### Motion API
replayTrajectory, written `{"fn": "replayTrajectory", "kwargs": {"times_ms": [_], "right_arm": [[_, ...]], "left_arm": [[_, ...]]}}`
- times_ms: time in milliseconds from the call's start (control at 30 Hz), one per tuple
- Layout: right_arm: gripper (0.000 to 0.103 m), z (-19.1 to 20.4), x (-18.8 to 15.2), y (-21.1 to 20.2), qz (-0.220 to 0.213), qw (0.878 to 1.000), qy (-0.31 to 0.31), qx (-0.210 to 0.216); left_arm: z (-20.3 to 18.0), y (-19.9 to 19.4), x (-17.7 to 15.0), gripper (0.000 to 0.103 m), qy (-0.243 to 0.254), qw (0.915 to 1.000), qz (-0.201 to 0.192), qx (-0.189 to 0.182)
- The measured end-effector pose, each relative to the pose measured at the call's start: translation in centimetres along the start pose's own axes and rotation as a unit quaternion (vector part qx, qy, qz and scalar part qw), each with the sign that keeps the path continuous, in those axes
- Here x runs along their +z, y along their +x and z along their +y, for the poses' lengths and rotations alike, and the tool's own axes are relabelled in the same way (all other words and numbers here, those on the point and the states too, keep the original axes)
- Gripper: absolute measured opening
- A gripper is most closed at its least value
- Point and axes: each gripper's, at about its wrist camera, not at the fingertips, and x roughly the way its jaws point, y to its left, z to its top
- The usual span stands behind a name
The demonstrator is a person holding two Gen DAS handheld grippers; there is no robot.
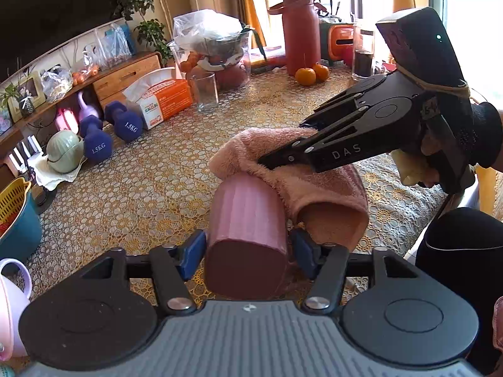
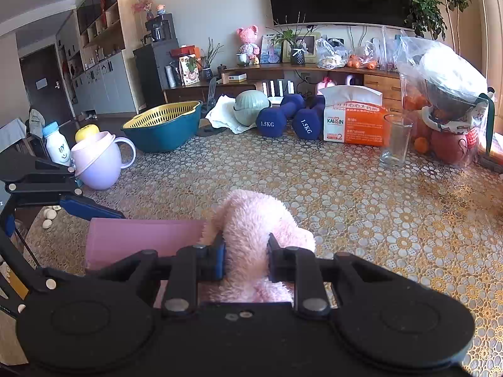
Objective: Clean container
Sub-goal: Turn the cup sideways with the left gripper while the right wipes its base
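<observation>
A pink ribbed container (image 1: 248, 220) lies tilted above the table, its flat base towards the left wrist camera. My left gripper (image 1: 248, 253) is shut on it, a blue pad pressed on either side. A fluffy pink towel (image 1: 301, 185) is draped over the container's far end. My right gripper (image 1: 267, 161) reaches in from the right and is shut on that towel. In the right wrist view the right gripper (image 2: 246, 259) pinches the towel (image 2: 254, 220), with the container (image 2: 144, 238) to its left. One blue finger (image 2: 91, 209) of the left gripper lies along the container's top edge.
On the lace-patterned tablecloth (image 1: 141, 188) stand an empty glass (image 1: 204, 92), an orange tissue box (image 1: 163, 100), purple dumbbells (image 1: 94, 138), oranges (image 1: 306, 75) and a red bottle (image 1: 300, 28). A teal basin with a yellow colander (image 2: 163, 125) and a lilac cup (image 2: 97, 160) sit at the left.
</observation>
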Motion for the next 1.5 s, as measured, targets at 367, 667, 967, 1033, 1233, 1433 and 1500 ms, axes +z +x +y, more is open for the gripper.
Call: {"fn": "replayTrajectory", "kwargs": {"times_ms": [367,667,967,1033,1233,1433,1500], "right_arm": [[0.022,-0.9,0.1,-2.7,-0.022,1.000,0.009,-0.018],[0.022,4.2,-0.2,-2.6,0.003,0.997,-0.059,0.049],[0.022,2.1,0.1,-0.2,0.007,0.999,-0.030,0.028],[0.022,1.2,0.1,0.0,0.006,1.000,-0.017,0.020],[0.021,-0.4,-0.3,0.1,0.009,1.000,0.008,-0.018],[0.021,1.3,-0.2,-3.0,-0.007,1.000,-0.003,0.014],[0.021,2.4,-0.2,-3.1,-0.005,1.000,-0.016,0.023]], "left_arm": [[4.0,0.3,-1.5,0.057,-0.163,0.9855,0.018,-0.042],[2.8,0.5,-1.8,0.056,-0.154,0.9870,0.029,-0.039],[2.7,0.4,-1.9,0.056,-0.149,0.9880,0.021,-0.034],[2.7,0.4,-2.0,0.056,-0.150,0.9879,0.021,-0.034],[2.5,0.5,-2.4,0.056,-0.151,0.9877,0.024,-0.034],[2.3,0.7,-2.6,0.056,-0.147,0.9882,0.025,-0.036],[2.1,0.8,-2.7,0.056,-0.144,0.9887,0.027,-0.035]]}}
